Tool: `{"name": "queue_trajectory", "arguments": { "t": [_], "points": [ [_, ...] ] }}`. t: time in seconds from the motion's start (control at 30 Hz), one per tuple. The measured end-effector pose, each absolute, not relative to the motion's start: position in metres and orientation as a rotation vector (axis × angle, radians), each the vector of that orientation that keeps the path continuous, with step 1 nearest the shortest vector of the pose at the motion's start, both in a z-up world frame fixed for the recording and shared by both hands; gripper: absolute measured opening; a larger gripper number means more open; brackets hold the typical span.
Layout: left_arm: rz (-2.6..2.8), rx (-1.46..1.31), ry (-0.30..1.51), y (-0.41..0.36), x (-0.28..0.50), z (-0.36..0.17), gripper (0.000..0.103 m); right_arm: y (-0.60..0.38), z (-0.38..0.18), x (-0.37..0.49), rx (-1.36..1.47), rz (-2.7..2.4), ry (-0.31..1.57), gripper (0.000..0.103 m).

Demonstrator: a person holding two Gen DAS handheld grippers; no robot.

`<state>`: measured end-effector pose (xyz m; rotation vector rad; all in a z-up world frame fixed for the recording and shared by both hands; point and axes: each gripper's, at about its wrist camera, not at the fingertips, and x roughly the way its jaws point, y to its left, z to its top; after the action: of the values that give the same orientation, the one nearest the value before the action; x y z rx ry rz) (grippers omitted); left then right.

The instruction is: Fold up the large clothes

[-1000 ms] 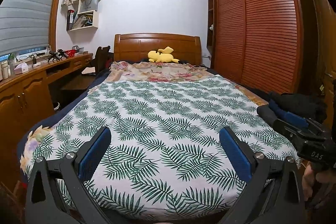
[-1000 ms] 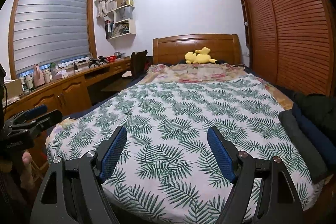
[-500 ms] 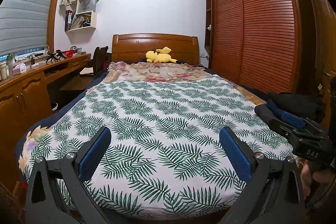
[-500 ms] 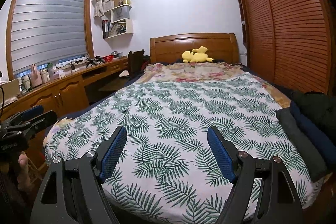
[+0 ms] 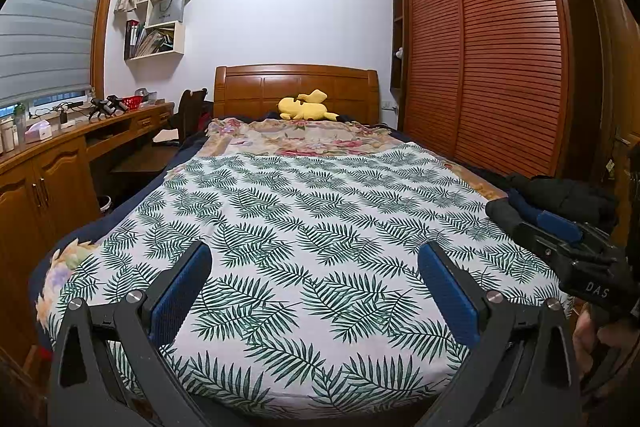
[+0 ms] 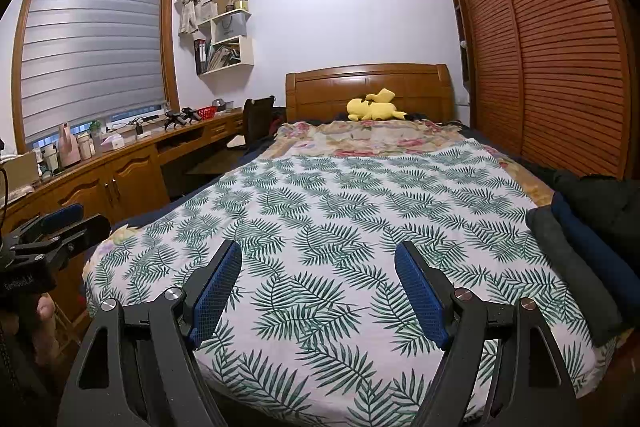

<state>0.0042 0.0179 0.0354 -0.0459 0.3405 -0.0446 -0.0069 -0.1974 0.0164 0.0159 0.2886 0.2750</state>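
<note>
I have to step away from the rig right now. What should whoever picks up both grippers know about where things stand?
Left gripper: open, empty, held over the foot of the bed.
Right gripper: open, empty, also over the foot of the bed.
Clothes: a pile of dark clothes lies at the bed's right edge, a black jacket at its far side. The leaf-print cover lies flat.
Done: nothing has been spread out on the cover; whether the pile is already folded I cannot tell.
Left: take a garment from the pile, lay it on the cover and fold it.
</note>
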Motion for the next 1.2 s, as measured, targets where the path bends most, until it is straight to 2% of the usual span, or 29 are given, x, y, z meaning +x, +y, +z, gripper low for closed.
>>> {"name": "queue_trajectory", "arguments": {
  "t": [1.2],
  "points": [
    [-0.038,-0.035,0.336,0.0191,0.0044,0.0369,0.103,-0.1961,0.0134,0.0007,0.023,0.267,0.284,0.081]
  ]
}}
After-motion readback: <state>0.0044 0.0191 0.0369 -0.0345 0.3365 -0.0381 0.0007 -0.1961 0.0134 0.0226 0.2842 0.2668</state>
